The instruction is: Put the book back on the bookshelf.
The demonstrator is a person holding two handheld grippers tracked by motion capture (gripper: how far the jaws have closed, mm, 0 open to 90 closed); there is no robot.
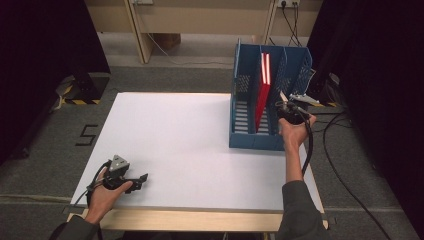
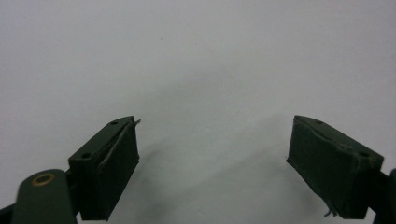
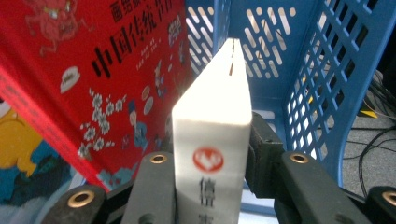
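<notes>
Meanwhile, the right gripper (image 3: 212, 186) clamps a white book (image 3: 215, 130) at the blue file rack's (image 1: 295, 62) two-o'clock side; the left gripper (image 2: 212, 168) gapes wide.

One overhead camera, two gripper-mounted close-ups

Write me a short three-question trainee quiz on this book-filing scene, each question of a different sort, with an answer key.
1. True or false: the right gripper holds a white-spined book between its jaws.
2. Multiple choice: where does the red picture book stand? A) flat on the white tabletop B) leaning inside the blue slotted plastic file rack C) in the left gripper
3. Fill in: the left gripper's jaws are ____, with nothing between them.

Key:
1. True; the white-spined book sits clamped between the black jaws, just in front of the rack.
2. B; it leans in the rack's middle compartment.
3. Open; they rest low over the bare tabletop near the person's edge.
</notes>
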